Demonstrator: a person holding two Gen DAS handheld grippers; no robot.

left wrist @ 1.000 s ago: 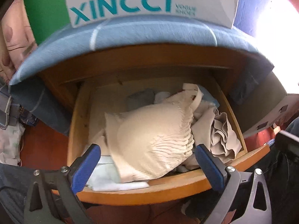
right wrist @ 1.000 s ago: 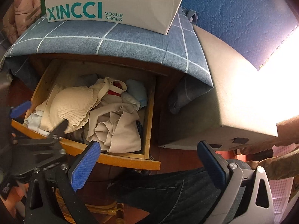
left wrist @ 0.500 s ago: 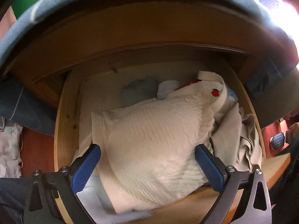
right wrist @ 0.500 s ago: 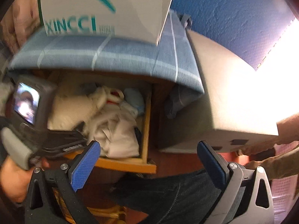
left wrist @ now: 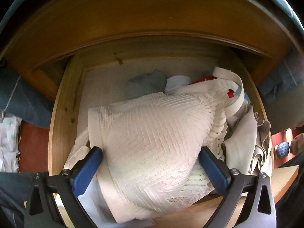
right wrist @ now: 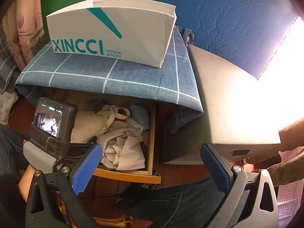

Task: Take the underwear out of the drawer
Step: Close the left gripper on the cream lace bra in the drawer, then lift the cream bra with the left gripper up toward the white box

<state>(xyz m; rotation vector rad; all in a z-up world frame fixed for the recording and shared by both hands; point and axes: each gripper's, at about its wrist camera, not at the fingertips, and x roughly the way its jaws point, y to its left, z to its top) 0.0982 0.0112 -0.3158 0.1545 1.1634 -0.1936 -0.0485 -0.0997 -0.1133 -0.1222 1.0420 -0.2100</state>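
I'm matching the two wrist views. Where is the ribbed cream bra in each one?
Left wrist: the ribbed cream bra fills the centre, between the open left gripper fingers.
Right wrist: it lies at the drawer's left, partly behind the left gripper's camera screen.
Shared landmark: the red patch beside its strap.

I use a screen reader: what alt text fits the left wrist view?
Open left gripper straddles a cream ribbed bra lying atop other garments in an open wooden drawer, blue fingers either side of it, not closed.
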